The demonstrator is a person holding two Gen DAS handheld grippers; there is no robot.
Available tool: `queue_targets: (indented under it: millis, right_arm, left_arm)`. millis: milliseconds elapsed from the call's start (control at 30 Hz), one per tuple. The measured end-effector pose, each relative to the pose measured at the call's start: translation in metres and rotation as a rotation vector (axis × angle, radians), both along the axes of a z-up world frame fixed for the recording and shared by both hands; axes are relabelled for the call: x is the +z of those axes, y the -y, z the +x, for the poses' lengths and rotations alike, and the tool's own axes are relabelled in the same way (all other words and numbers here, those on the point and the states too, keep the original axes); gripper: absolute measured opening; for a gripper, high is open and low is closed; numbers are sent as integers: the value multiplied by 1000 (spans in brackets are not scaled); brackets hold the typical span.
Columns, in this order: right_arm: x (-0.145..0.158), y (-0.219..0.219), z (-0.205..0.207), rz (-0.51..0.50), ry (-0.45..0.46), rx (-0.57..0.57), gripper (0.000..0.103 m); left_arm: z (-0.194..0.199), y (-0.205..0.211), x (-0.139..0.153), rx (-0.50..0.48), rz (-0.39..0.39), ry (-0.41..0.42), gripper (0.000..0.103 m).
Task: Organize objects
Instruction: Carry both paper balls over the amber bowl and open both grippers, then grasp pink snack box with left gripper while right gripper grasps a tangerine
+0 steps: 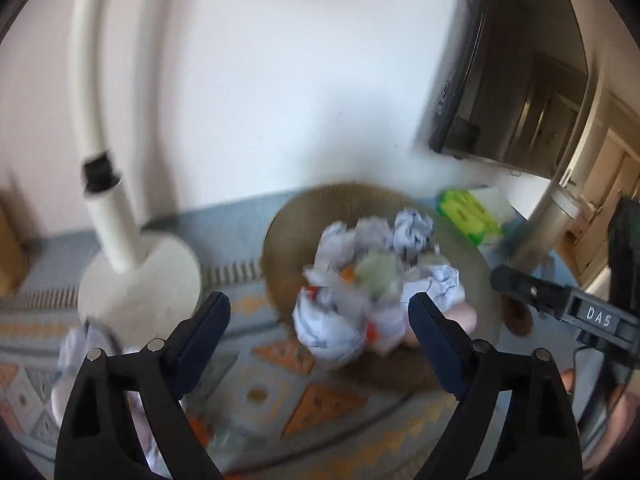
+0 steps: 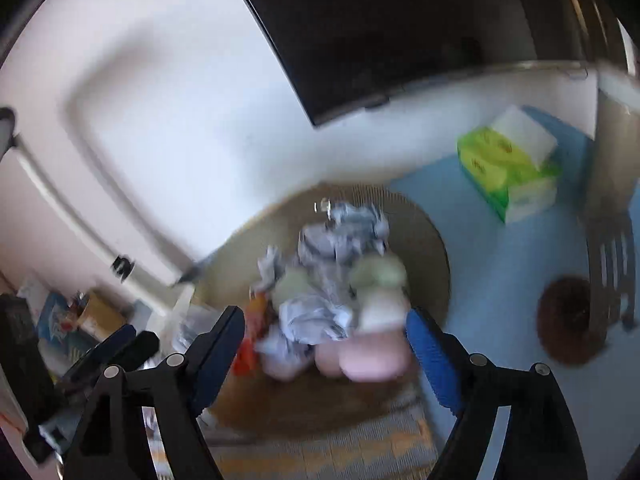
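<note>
A round tan basket (image 1: 288, 224) (image 2: 428, 236) on the patterned cloth holds a heap of crumpled paper balls (image 1: 360, 280) (image 2: 320, 312), with pale green, pink and orange items among them. My left gripper (image 1: 320, 312) is open and empty, just in front of the heap. My right gripper (image 2: 326, 328) is open and empty, also right before the heap; its arm shows at the right in the left wrist view (image 1: 560, 300). More crumpled paper (image 1: 76, 344) lies at the left by the lamp base. Both views are blurred.
A white lamp with a round base (image 1: 140, 280) stands left of the basket. A green tissue box (image 1: 468, 212) (image 2: 508, 164) sits behind to the right. A dark screen (image 2: 360, 32) hangs on the wall. A brown coaster (image 2: 568, 320) lies right. Clutter (image 2: 72, 316) sits far left.
</note>
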State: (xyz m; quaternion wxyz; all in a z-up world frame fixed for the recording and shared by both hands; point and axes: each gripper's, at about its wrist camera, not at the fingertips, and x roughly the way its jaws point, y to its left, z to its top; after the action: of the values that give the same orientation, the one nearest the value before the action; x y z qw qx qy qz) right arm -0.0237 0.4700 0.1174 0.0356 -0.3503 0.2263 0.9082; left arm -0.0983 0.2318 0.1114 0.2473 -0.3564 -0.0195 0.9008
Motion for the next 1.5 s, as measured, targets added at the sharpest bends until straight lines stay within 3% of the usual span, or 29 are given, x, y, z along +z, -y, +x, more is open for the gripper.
queue_targets:
  millis: [167, 233, 267, 333, 400, 467, 533, 800, 867, 1000, 1067, 1133, 1267, 1367, 1400, 1467, 1500]
  right_arm:
    - [-29, 61, 63, 11, 46, 187, 85]
    - [-42, 95, 81, 14, 46, 245, 100]
    - [-50, 109, 87, 32, 44, 253, 100]
    - [-67, 139, 90, 92, 55, 280, 100]
    - [-74, 159, 94, 135, 43, 301, 100]
    - [-78, 174, 95, 235, 59, 277, 100]
    - [-83, 176, 94, 248, 82, 270, 100]
    - [-84, 159, 89, 190, 111, 248, 100]
    - [-83, 162, 86, 178, 119, 282, 100]
    - [-65, 175, 57, 33, 157, 417, 100]
    - [-62, 189, 40, 79, 183, 457, 100]
    - [-70, 205, 23, 141, 230, 485, 100]
    - [-87, 232, 15, 161, 236, 553, 98]
    - [-95, 248, 12, 217, 230, 566, 80]
    - [-93, 247, 14, 235, 206, 559, 74]
    - [-92, 243, 16, 184, 195, 570, 74]
    - [-92, 240, 16, 153, 196, 571, 74]
  left_arm:
    - [67, 96, -3, 117, -32, -58, 94]
    - [93, 141, -16, 215, -103, -54, 101]
    - [105, 167, -32, 299, -170, -41, 101]
    - [115, 195, -55, 368, -224, -9, 101]
    - [123, 217, -77, 421, -249, 21, 101]
    - [127, 230, -86, 449, -219, 37, 101]
    - [130, 232, -81, 443, -180, 16, 101]
    - [131, 203, -87, 346, -305, -5, 101]
    - [126, 196, -85, 322, -312, 15, 101]
    - [92, 161, -60, 242, -242, 11, 102]
    - [65, 140, -67, 209, -299, 27, 102]
    - [45, 129, -85, 217, -397, 64, 81]
    - [39, 152, -99, 226, -432, 92, 84]
    - [42, 192, -99, 323, -451, 110, 80]
    - [45, 214, -99, 340, -423, 140, 80]
    - [49, 235, -96, 336, -356, 174, 80]
    - [53, 237, -89, 321, -322, 152, 80]
